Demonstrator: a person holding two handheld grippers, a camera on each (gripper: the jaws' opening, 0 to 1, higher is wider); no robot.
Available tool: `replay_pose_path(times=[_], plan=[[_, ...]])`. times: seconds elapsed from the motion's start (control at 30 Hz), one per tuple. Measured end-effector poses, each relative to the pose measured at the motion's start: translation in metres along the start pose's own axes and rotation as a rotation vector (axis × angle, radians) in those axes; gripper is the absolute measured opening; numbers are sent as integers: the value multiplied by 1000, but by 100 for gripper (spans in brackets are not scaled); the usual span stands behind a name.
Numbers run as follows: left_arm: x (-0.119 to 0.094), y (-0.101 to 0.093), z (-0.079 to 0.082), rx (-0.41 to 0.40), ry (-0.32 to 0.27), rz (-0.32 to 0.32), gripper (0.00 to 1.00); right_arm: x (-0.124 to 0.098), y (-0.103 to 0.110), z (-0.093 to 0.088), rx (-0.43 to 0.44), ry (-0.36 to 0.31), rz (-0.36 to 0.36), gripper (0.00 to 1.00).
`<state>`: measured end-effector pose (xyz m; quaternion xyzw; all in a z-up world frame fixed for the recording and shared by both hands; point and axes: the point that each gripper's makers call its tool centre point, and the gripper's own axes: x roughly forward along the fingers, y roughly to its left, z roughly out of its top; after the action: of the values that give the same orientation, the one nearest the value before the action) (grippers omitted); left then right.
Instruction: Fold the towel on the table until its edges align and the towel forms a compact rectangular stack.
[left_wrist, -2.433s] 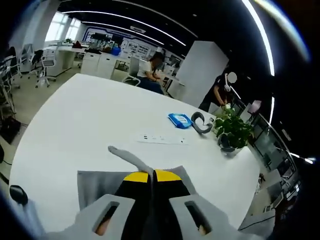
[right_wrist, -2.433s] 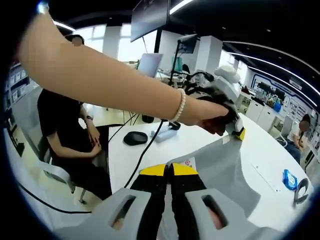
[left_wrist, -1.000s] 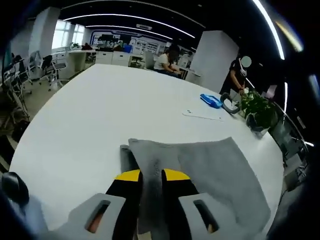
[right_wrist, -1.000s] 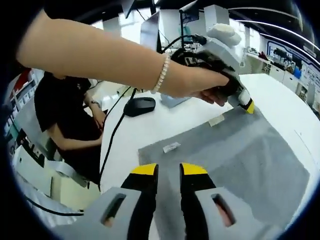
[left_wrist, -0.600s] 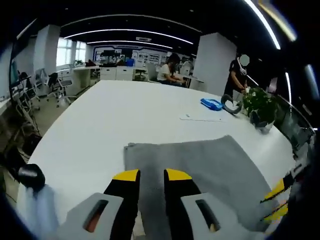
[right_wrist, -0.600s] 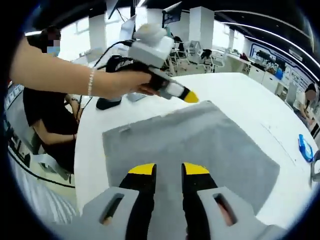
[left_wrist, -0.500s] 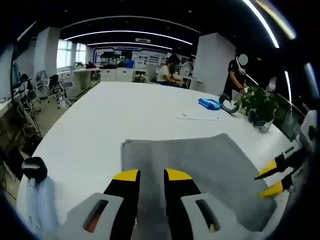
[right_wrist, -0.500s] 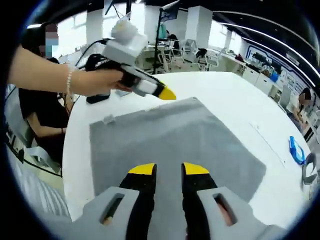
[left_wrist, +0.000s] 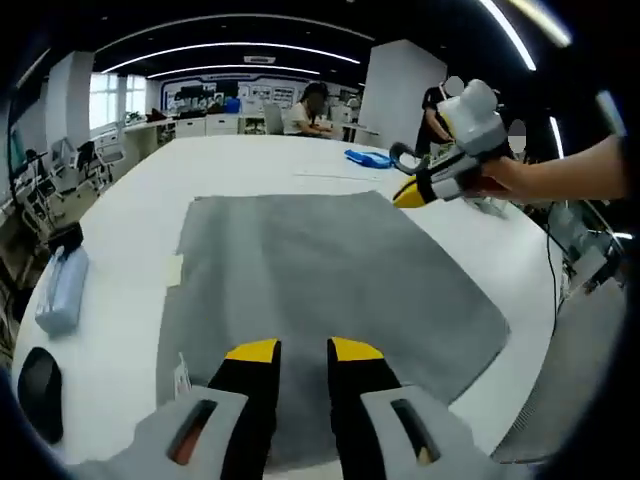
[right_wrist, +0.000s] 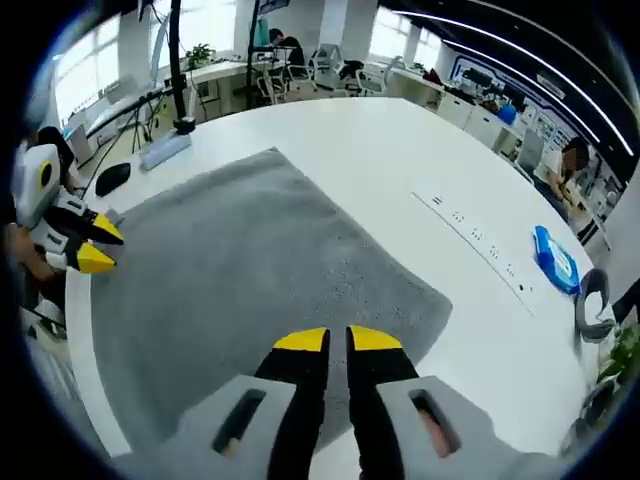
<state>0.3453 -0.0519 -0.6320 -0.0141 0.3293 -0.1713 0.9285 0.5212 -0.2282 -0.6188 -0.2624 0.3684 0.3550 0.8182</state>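
Matt grey terry-cloth towel (left_wrist: 320, 270) on smooth white table (left_wrist: 260, 165)

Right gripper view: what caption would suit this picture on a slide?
Grey towel spread flat on a white table, right gripper above its near edge, left gripper at its left side.

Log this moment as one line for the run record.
towel: spread flat on white table | left gripper: open above near edge | right gripper: open above towel | fold: not yet done

White surface (left_wrist: 250, 165): grey towel (left_wrist: 320, 270) spread flat; black mouse (left_wrist: 38, 380) and pale blue case (left_wrist: 60, 290) beside it; power strip (right_wrist: 475, 240), blue packet (right_wrist: 556, 260) farther off.
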Motion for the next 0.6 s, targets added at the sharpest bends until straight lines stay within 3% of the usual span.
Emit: replay_pose_path(times=[0.1,0.27,0.5,0.6], plan=[[-9,-17,-16,-3,29,-21,18,9,-10,-11,-86,79,-26,0],[-13,-29,-32,6,68,-34,18,20,-15,-21,-153,137,-42,0],[-11,-33,-35,21,88,-20,16,32,-20,-38,-156,204,-22,0],[-10,-33,-36,24,96,-12,14,32,-21,-36,-140,209,-20,0]])
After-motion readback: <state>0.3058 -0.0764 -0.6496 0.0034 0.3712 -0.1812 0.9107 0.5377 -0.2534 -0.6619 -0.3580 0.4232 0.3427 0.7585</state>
